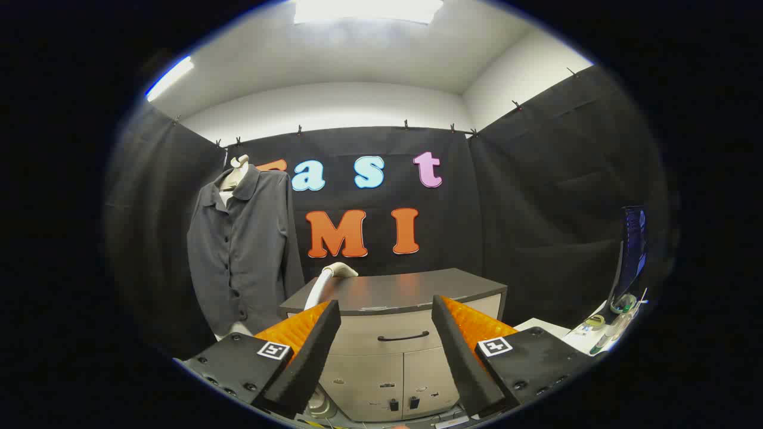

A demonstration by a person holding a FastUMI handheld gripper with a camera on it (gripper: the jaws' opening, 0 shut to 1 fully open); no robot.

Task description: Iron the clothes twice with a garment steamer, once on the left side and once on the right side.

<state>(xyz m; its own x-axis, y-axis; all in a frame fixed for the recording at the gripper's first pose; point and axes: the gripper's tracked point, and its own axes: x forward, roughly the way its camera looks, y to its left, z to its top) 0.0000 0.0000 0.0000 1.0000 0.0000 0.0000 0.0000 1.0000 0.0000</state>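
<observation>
Grey shirt (241, 250) hangs limp on a dummy, beyond the counter (393, 289). Steamer (326, 283) on the counter's near corner looks light, rigid; grab its handle. Tongs (386, 333) spread, holding nothing.

Claw (386, 322) spread wide, nothing between fingers, cabinet (393, 333) blocks ahead, shirt (241, 250) hangs beyond left

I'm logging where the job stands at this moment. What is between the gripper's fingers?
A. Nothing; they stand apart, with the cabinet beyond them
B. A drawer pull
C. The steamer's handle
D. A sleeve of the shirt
A: the gripper is open, with only the cabinet front seen through the gap, the steamer off to one side and the shirt hanging beyond.
</observation>
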